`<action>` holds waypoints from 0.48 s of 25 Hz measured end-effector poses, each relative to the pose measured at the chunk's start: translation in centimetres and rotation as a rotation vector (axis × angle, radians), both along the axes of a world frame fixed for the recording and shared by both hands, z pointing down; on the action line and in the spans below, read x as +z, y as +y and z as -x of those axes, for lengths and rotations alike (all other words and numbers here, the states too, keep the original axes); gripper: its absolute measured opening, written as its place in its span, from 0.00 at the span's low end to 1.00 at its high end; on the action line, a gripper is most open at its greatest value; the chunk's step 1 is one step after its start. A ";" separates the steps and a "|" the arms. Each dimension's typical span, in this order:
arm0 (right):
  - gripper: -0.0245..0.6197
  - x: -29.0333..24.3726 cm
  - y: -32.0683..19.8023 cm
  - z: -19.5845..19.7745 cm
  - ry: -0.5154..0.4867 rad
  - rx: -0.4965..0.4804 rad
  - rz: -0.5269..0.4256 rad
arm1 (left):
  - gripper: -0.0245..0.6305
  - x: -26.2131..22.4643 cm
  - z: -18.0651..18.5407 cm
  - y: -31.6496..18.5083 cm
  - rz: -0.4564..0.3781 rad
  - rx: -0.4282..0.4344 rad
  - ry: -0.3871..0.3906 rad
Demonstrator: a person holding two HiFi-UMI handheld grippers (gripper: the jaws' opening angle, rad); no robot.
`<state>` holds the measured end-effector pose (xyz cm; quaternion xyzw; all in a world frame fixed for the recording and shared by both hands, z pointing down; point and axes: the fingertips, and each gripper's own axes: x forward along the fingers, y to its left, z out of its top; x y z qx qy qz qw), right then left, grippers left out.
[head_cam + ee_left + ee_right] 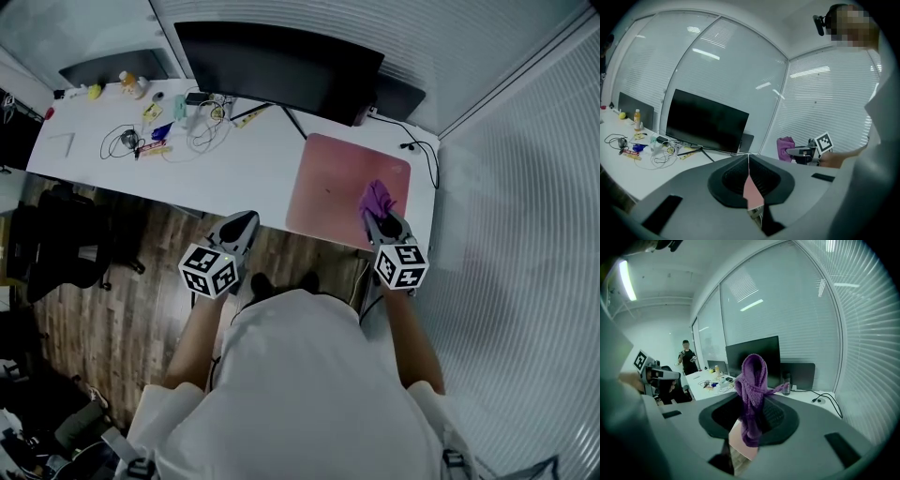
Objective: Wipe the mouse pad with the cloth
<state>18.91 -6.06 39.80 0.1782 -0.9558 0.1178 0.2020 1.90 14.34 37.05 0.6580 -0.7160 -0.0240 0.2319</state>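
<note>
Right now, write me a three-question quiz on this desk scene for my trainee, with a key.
1. Which gripper holds the purple cloth?
2. True or false: the left gripper has its jaws wide apart.
3. The pink mouse pad lies: A) on the floor; B) on the white desk, near its right end in the head view; C) under a keyboard.

Key
1. The right gripper, jaws shut on it.
2. False: the jaws are together, with nothing between them.
3. B
</note>
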 end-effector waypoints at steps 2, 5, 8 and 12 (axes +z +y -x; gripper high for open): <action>0.22 0.0 0.3 0.2 0.002 0.001 -0.002 | 0.07 -0.2 0.4 0.1 -0.004 0.001 -0.001; 0.22 -0.3 0.8 0.6 0.002 0.000 -0.006 | 0.07 -0.3 1.0 0.5 -0.010 -0.001 0.004; 0.22 -0.7 1.0 1.0 -0.003 -0.002 -0.014 | 0.07 -0.4 1.3 0.7 -0.017 -0.002 0.008; 0.22 -0.9 1.1 1.0 -0.008 0.001 -0.017 | 0.07 -0.3 1.2 0.7 -0.023 -0.001 0.009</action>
